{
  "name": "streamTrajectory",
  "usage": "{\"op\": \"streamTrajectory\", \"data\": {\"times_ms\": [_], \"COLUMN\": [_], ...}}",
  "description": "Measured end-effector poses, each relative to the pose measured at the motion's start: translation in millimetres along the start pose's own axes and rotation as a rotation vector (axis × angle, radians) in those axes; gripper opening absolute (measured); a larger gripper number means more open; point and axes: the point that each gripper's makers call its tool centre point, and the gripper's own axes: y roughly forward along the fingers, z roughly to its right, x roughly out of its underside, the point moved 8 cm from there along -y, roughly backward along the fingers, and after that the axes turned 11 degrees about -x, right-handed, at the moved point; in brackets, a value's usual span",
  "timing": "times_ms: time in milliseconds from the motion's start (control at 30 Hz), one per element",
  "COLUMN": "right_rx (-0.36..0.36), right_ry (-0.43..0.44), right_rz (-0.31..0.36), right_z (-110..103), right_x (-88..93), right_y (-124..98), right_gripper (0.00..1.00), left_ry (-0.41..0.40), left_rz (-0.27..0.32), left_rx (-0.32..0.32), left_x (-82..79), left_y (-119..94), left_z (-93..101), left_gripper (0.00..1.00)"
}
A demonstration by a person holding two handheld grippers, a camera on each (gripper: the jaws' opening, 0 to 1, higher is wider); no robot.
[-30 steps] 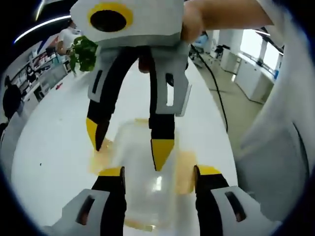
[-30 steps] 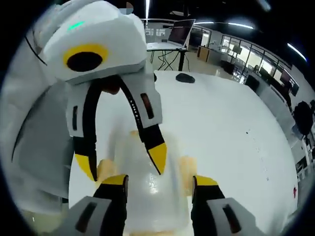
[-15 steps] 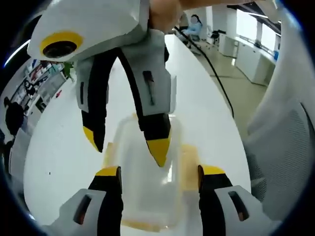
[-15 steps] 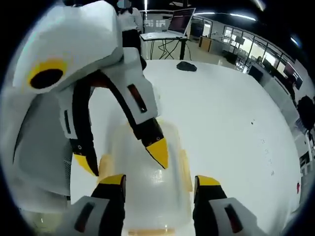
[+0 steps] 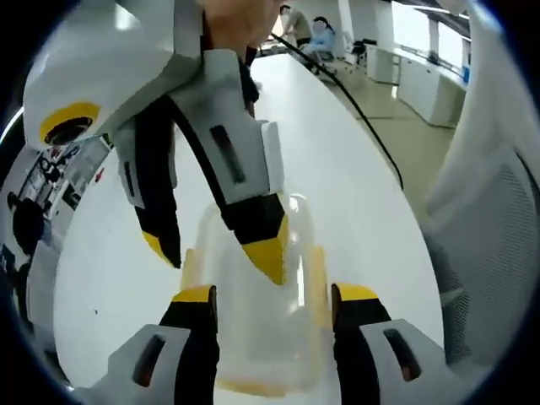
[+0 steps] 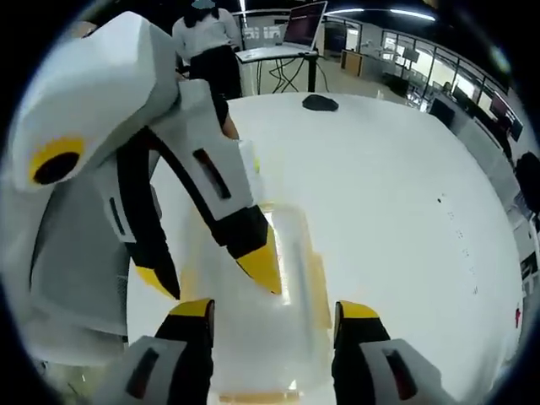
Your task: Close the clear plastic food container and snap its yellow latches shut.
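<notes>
Clear plastic food container with yellow latches is straddled on white table by both parted grippers: left gripper, right gripper.

A white table spreads wide under everything. Near its far edge in the right gripper view lies a small dark object that looks like a computer mouse. Beyond that edge stands a desk with an open laptop, and a person in a white top stands beside it. In the left gripper view, a black cable runs along the table's right edge toward the far end, where seated people appear, blurred.
</notes>
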Motion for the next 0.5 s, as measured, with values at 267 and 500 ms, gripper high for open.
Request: {"op": "streamTrajectory", "data": {"times_ms": [267,500], "right_rx": [-0.057,-0.122], "right_ry": [-0.003,-0.005], "right_rz": [-0.025,-0.061], "right_z": [4.1,10.2], "right_x": [-2.6,-5.0], "right_y": [2.6,5.8], "right_gripper": [0.53,0.54], "left_ry": [0.029,0.066], "left_rz": [0.001,-0.011], "left_rx": [-0.001,0.009], "left_x": [-0.6,-2.7], "left_y": [1.3,1.7], "left_z": [-1.4,-0.6], "left_gripper": [0.52,0.5]}}
